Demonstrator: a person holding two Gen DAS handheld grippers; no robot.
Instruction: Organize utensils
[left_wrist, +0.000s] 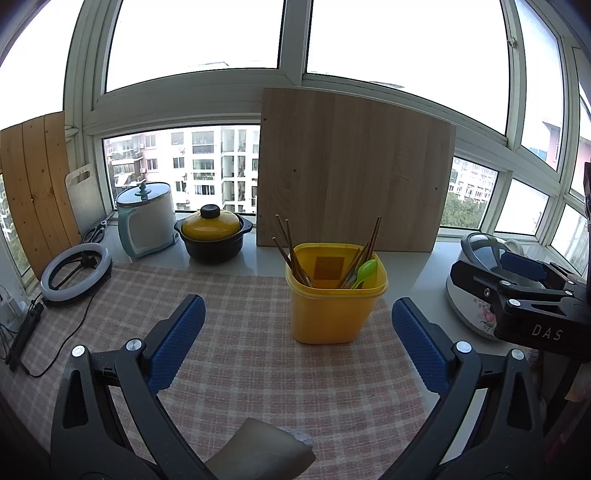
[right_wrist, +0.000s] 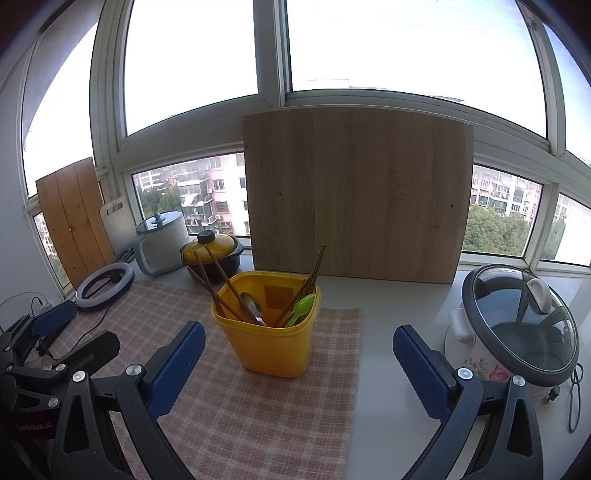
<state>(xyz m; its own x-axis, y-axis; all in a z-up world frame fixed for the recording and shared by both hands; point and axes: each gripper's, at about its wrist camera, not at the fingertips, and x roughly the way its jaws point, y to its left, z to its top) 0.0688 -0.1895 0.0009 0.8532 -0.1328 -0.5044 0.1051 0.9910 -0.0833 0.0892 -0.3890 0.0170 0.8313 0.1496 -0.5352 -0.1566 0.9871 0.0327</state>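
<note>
Standing upright on the checked cloth (right_wrist: 266, 406) over the worktop (right_wrist: 399, 314): yellow holder (right_wrist: 271, 343), with chopsticks (right_wrist: 218, 280), metal spoon (right_wrist: 253, 307) and green spoon (right_wrist: 301, 308) inside. Flanking the yellow holder, both spread wide and empty: left hand-held gripper (left_wrist: 297, 343), right hand-held gripper (right_wrist: 299, 360).

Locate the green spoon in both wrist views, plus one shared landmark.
Left wrist: green spoon just right of centre, in the yellow bin's right side.
Right wrist: green spoon at centre, leaning on the bin's right wall.
Shared landmark: upright wooden board behind the bin.
</note>
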